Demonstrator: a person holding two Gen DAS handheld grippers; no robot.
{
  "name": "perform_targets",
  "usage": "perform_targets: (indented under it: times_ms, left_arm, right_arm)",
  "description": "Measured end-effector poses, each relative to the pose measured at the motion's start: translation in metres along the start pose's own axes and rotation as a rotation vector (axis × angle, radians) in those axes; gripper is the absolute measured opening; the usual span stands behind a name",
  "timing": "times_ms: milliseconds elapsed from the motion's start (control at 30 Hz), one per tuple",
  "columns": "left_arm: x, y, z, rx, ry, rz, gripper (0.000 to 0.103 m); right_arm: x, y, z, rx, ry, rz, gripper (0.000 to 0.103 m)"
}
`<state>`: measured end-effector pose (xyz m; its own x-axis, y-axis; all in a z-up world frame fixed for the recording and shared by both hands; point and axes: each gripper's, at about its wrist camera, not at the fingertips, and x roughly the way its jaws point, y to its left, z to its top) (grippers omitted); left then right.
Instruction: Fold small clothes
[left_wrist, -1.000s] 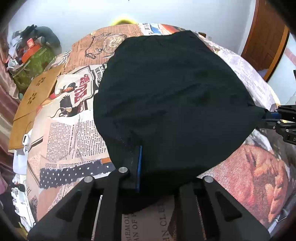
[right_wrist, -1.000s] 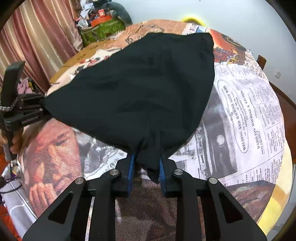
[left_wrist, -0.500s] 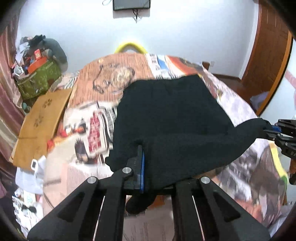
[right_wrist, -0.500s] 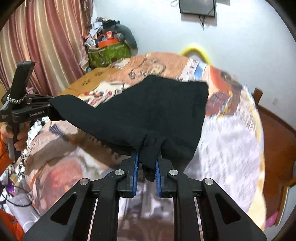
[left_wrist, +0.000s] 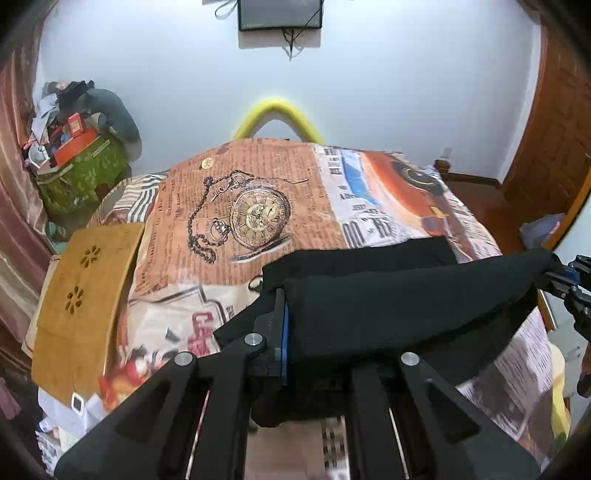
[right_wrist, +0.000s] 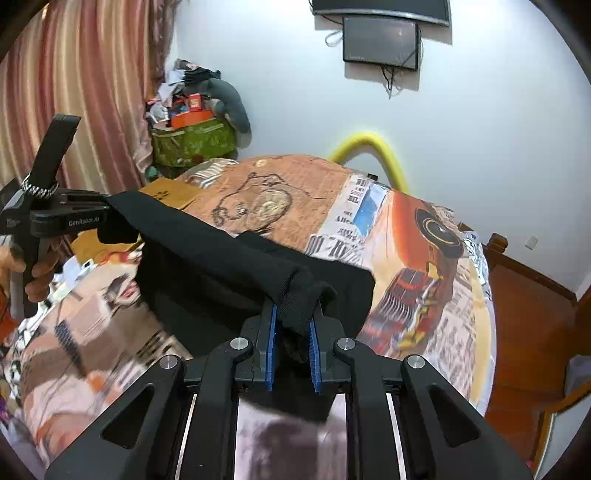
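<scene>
The bed (left_wrist: 266, 177), covered in a sheet printed with newspaper pages, a pocket watch and an orange car, carries the one piece of clothing in play: a black garment (left_wrist: 399, 306). Its near edge is lifted off the bed and stretched between the two tools, while its far part lies flat on the sheet. By my reading the fold is midway: the raised edge looks ready to be carried over the flat part, so the first fold is not yet laid down, and any further folds and smoothing are left to do.

The left tool (left_wrist: 284, 332) is clamped on one corner of the garment, cloth draped over its blue pads. The right tool (right_wrist: 290, 347) is likewise closed on the other corner, a bunch of black cloth pinched between its blue pads.

On the wall hangs a dark screen (right_wrist: 380, 40); no writing shows on it.

The readable writing is small. The side of the left tool, seen from the right wrist view, bears white lettering that reads "GenRobot.AI". The sheet's print has newspaper headlines and columns, too blurred or warped to read with confidence.
</scene>
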<state>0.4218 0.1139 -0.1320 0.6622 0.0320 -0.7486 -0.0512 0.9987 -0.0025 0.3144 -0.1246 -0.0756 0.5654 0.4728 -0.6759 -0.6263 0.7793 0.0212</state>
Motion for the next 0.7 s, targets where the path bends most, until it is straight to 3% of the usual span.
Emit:
perform_targets:
  times_ms: [100, 233, 333, 367, 400, 467, 533, 700]
  left_arm:
    - [0.040, 0.004, 0.014, -0.012, 0.039, 0.007, 0.006]
    - [0.111, 0.011, 0.018, -0.033, 0.149, 0.006, 0.008]
    - [0.152, 0.017, 0.014, -0.046, 0.219, 0.025, 0.020]
    - [0.160, 0.020, 0.013, -0.052, 0.231, 0.038, 0.028]
    - [0.164, 0.022, 0.013, -0.054, 0.227, 0.072, 0.032]
    - [0.164, 0.028, 0.013, -0.054, 0.194, 0.146, 0.056]
    - [0.151, 0.038, 0.014, -0.077, 0.147, 0.148, 0.066]
    - [0.114, 0.060, -0.001, -0.135, 0.125, 0.093, 0.071]
  right_arm:
    - [0.036, -0.019, 0.012, 0.018, 0.036, -0.011, 0.013]
    - [0.088, -0.041, 0.016, 0.064, 0.112, -0.006, 0.014]
    - [0.121, -0.060, 0.013, 0.129, 0.160, -0.003, 0.018]
    - [0.128, -0.064, 0.012, 0.141, 0.164, -0.022, 0.022]
    - [0.132, -0.068, 0.010, 0.149, 0.165, -0.044, 0.024]
    - [0.131, -0.074, 0.009, 0.169, 0.148, -0.086, 0.042]
    - [0.121, -0.077, 0.007, 0.186, 0.110, -0.115, 0.047]
    - [0.082, -0.072, -0.006, 0.208, 0.066, -0.066, 0.052]
